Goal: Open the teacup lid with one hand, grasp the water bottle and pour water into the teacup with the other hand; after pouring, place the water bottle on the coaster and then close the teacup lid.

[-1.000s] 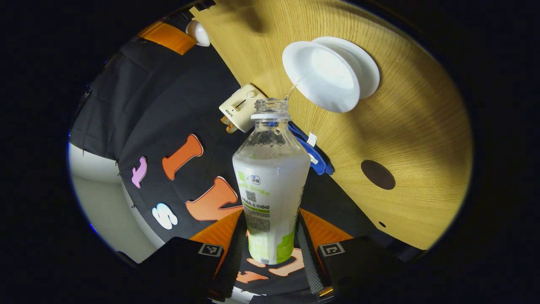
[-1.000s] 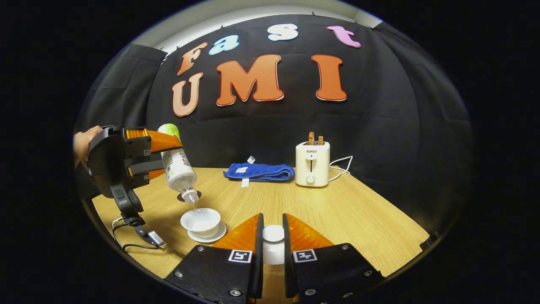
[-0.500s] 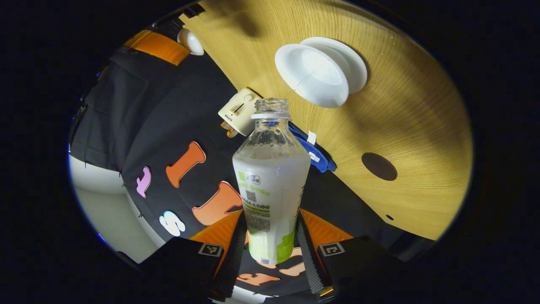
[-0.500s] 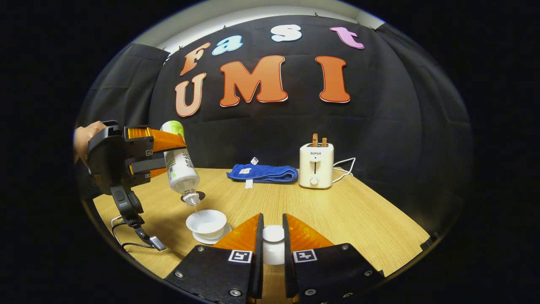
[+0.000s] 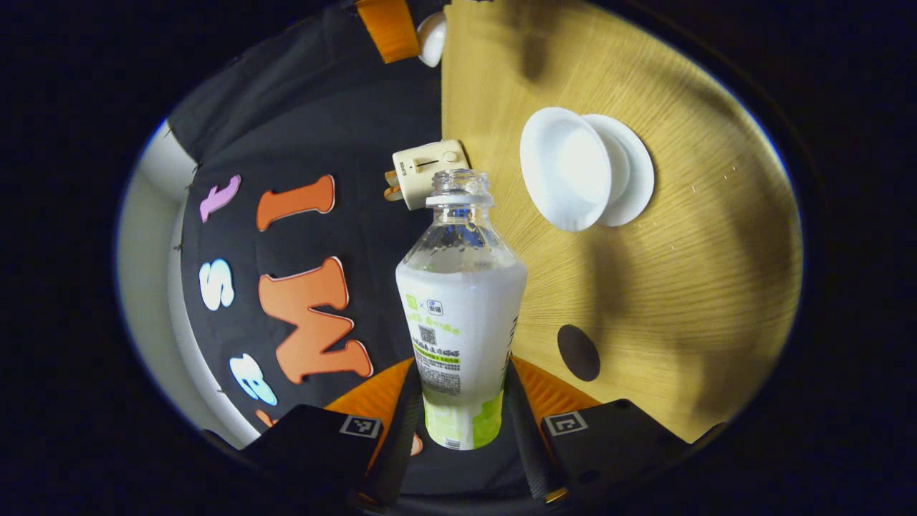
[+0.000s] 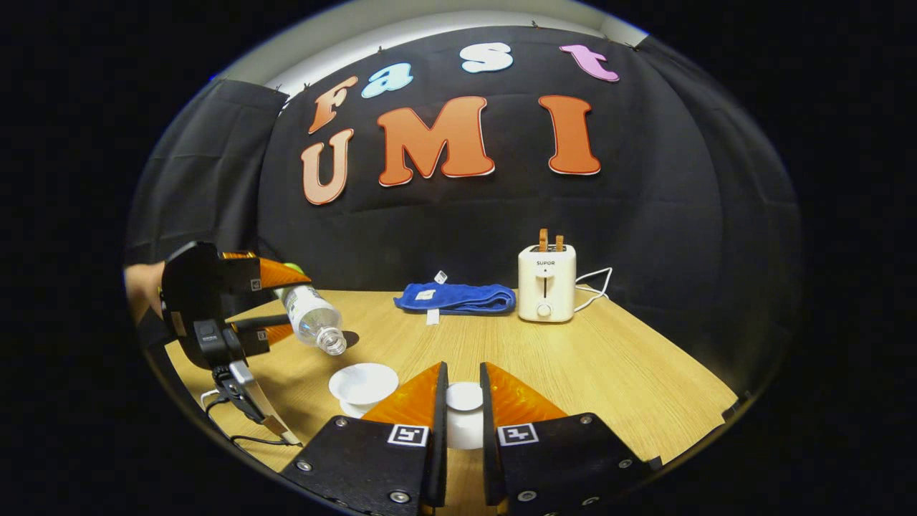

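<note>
With the left gripper [image 5: 458,423] clamped on the bottle [image 5: 460,315], stand the bottle upright before lowering it onto the coaster [image 5: 578,352] near the table's [image 5: 688,287] edge; the right gripper [image 6: 462,408] grips the lid [image 6: 464,396].

Water bottle [image 6: 309,320]: lowered, tipped back from steep pour to near level; mouth now left of teacup [image 6: 363,381], stream stopped.

"SUPOR" on the front of the cream toaster [image 6: 545,284] at about two o'clock, water bottle [image 5: 458,330] label print too small to read
</note>
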